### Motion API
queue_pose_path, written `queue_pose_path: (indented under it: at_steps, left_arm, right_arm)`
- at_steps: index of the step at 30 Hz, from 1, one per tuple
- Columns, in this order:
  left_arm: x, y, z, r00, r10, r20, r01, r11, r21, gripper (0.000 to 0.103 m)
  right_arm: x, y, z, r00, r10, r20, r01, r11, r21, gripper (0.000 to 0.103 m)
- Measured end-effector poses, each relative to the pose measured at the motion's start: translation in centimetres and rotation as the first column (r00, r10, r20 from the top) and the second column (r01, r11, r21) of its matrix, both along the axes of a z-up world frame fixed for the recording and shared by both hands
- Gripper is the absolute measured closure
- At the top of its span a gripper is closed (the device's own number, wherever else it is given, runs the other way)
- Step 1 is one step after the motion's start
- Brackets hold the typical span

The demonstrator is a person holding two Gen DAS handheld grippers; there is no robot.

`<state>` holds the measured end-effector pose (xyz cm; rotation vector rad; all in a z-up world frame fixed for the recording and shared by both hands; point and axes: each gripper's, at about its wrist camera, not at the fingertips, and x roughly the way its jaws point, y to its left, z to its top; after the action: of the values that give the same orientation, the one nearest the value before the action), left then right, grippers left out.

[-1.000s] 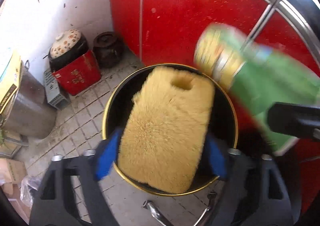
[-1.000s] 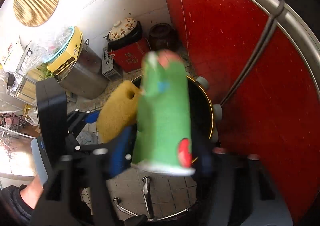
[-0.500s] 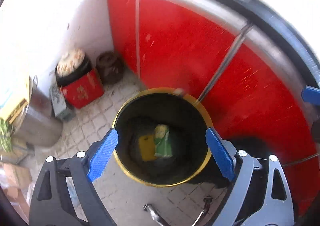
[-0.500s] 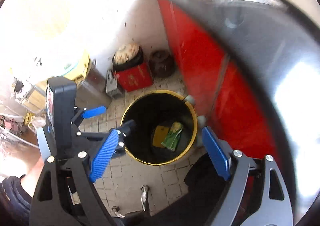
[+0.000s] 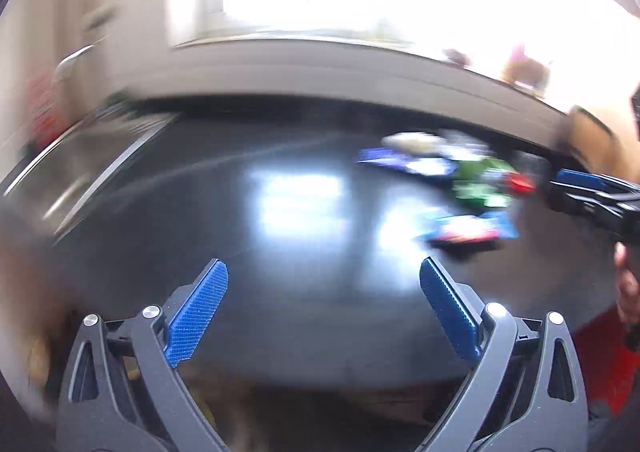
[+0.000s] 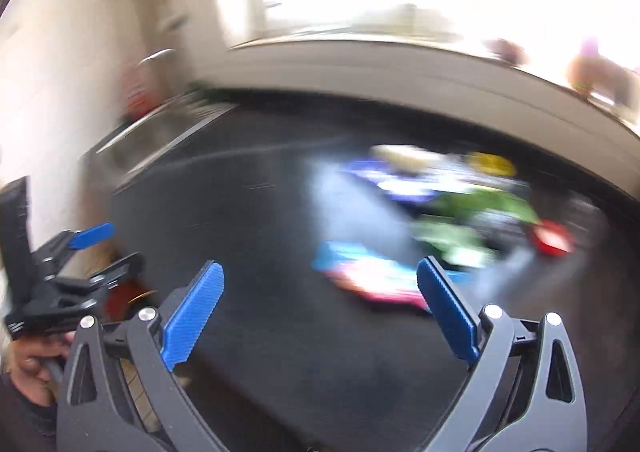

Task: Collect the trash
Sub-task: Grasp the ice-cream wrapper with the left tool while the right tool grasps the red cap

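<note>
- Left tool, in the left wrist view, fills the bottom of the frame with its blue pads spread wide apart and nothing between them.
- A second ago this tool gripped a yellow sponge over a bin on the floor; that bin is now out of sight and the view has swung up to a dark counter, so the drop looks done and the next pickup is due.
- Remaining trash lies in a blurred heap of green, blue, white and red at the right of the frame; single pieces cannot be told apart.
- Right tool reaches in from the right edge, near that heap.
- In the right wrist view, the right tool sits at the bottom, pads apart and empty; a second ago it held a green packet.
- Trash lies right of centre on the counter, ahead of the pads.
- Left tool shows at the lower left edge.
- A sink and bright window sit at upper left; nothing seems to block the reach, though heavy motion blur hides detail.
</note>
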<state>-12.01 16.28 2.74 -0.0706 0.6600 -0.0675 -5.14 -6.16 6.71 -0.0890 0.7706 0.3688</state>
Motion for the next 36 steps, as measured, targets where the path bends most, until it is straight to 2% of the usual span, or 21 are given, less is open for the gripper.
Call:
queue_pose_path:
  at_steps: [3,6,10,12,17,19,21,24,26,29,32,36]
  left_arm:
    - [3.1,-6.3,0.3,0.984,-0.175,-0.008,0.175,0.984,0.001,0.009]
    - [4.7,-10.7,-0.1,0.965,-0.26,-0.024,0.26,0.964,0.045,0.009]
    - [6.4,-13.5,-1.1,0.943,-0.326,-0.062,0.331,0.941,0.078,0.009]
    - [6.9,-13.6,-1.5,0.939,-0.334,-0.077,0.34,0.937,0.083,0.009]
    - [9.5,-13.5,-3.1,0.93,-0.346,-0.124,0.359,0.929,0.096,0.009]
    - [10.7,-13.8,-3.9,0.916,-0.373,-0.147,0.391,0.913,0.114,0.009]
    - [12.2,-14.4,-5.1,0.887,-0.416,-0.202,0.447,0.883,0.146,0.009]
    - [13.7,-14.8,-6.0,0.87,-0.437,-0.229,0.476,0.866,0.152,0.009]
    - [14.5,-15.3,-6.4,0.851,-0.468,-0.237,0.51,0.846,0.159,0.009]
    - [15.5,-16.1,-7.5,0.846,-0.474,-0.244,0.526,0.819,0.232,0.009]
    - [16.3,-16.4,-8.3,0.843,-0.473,-0.255,0.528,0.818,0.228,0.009]
    - [16.7,-16.7,-8.5,0.838,-0.488,-0.245,0.537,0.817,0.209,0.013]
  right_arm:
    - [0.4,-7.2,-0.1,0.988,-0.157,-0.01,0.157,0.988,0.008,0.009]
    - [-0.1,-12.3,-0.6,0.97,-0.243,-0.024,0.243,0.97,0.011,0.009]
    - [-0.3,-15.2,-1.7,0.961,-0.272,-0.041,0.273,0.962,0.004,0.009]
    - [-0.4,-15.5,-1.9,0.961,-0.273,-0.048,0.273,0.962,-0.008,0.009]
    - [2.2,-15.2,-3.4,0.96,-0.269,-0.084,0.269,0.963,-0.011,0.009]
    - [4.0,-15.0,-4.2,0.959,-0.266,-0.097,0.264,0.964,-0.026,0.009]
    - [6.6,-15.2,-5.5,0.956,-0.269,-0.118,0.263,0.963,-0.063,0.009]
    - [10.5,-15.1,-7.4,0.954,-0.268,-0.135,0.254,0.96,-0.115,0.009]
    - [13.0,-15.4,-8.6,0.947,-0.282,-0.152,0.262,0.955,-0.136,0.009]
    - [17.2,-16.3,-10.8,0.923,-0.317,-0.217,0.293,0.947,-0.134,0.01]
    - [19.5,-16.5,-11.6,0.919,-0.334,-0.208,0.305,0.939,-0.16,0.012]
    - [21.4,-16.7,-11.8,0.922,-0.341,-0.186,0.313,0.936,-0.163,0.02]
